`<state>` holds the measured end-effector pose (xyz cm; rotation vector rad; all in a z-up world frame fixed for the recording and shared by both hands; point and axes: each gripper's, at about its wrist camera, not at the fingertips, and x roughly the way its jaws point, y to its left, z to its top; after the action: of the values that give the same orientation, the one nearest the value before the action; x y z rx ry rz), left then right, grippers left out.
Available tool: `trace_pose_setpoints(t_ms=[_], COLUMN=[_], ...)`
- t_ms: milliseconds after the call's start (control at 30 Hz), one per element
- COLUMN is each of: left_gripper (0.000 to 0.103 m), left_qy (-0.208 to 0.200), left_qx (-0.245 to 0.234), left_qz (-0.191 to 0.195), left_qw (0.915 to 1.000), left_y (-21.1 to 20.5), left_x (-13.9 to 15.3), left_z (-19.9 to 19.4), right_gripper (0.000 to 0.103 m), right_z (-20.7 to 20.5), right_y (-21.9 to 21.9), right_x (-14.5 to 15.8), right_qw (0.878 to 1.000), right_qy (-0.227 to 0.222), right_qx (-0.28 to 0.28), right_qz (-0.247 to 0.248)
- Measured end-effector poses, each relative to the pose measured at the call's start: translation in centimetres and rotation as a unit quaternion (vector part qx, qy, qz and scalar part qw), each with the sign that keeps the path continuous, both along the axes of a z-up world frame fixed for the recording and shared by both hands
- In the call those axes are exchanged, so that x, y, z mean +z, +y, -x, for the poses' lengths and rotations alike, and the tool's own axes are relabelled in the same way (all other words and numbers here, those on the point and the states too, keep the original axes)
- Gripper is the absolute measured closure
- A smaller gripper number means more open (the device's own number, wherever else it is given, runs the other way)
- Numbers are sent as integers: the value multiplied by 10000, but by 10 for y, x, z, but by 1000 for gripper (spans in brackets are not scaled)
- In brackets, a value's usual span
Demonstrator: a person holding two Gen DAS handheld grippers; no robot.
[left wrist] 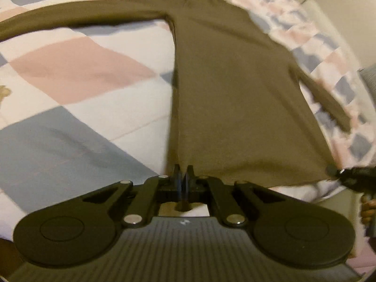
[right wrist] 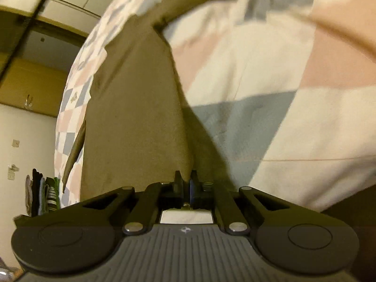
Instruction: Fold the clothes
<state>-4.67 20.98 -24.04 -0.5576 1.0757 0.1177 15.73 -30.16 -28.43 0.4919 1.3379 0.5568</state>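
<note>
**Q:** Left gripper (left wrist: 182,171), what's it doing?

**A:** Jaws pinched tight on the bottom hem corner of the olive long-sleeve shirt (left wrist: 230,89). Right gripper (right wrist: 185,178) is clamped on the other hem corner.

**Q:** And where's the shirt?

**A:** Spread out on the checkered quilt (left wrist: 77,70), pink, blue and white squares, with one sleeve stretched out sideways. Some clothes (right wrist: 43,191) are hanging by the wall.

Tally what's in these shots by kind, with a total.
Olive long-sleeved shirt: 1
Checked bedspread: 1
Tools shut on the shirt hem, left tool and right tool: 2
Total: 4
</note>
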Motion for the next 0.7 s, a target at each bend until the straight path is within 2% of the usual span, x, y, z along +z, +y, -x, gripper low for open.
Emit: trace_pose_setpoints(t_ms=[33, 167, 233, 267, 300, 333, 367, 400, 433, 567, 633, 700], left_gripper=[102, 100, 98, 94, 92, 85, 83, 84, 84, 84, 84, 84], left_qy=[36, 480, 548, 576, 653, 774, 848, 898, 831, 147, 129, 429], left_qx=[-37, -179, -159, -160, -199, -252, -247, -219, -168, -125, -438, -695], left_qz=[48, -141, -212, -220, -338, -517, -691, -859, -940, -791, -849, -898], left_qw=[10000, 9986, 9981, 9980, 9971, 9953, 9937, 9920, 9920, 9967, 9953, 9926], left_y=[1, -13, -14, -13, -13, -14, -14, -13, -12, -22, -43, -62], left_x=[-3, -41, -41, -36, -30, -23, -15, -6, 4, 23, 8, -20], left_z=[5, 0, -5, -6, -5, -2, 1, 5, 7, -4, -29, -47], right_gripper=[100, 101, 100, 95, 86, 61, 45, 44, 45, 49, 53, 54], right_z=[5, 21, 23, 22, 21, 23, 25, 28, 31, 42, 42, 39], right_y=[-3, 6, 17, 21, 26, 29, 33, 36, 43, 75, 97, 117], right_x=[6, -22, -28, -27, -23, -15, -7, 1, 7, 29, 29, 6], right_qw=[9999, 9969, 9946, 9932, 9913, 9860, 9782, 9684, 9679, 9705, 9692, 9668], right_qy=[-63, 152, 159, 180, 173, 70, -57, -183, -382, -1248, -1547, -1507], right_qx=[-34, -249, -321, -353, -330, -292, -253, -213, -169, 11, 204, 493], right_qz=[116, 733, 977, 1091, 1264, 1640, 2060, 2477, 2480, 2061, 1903, 2003])
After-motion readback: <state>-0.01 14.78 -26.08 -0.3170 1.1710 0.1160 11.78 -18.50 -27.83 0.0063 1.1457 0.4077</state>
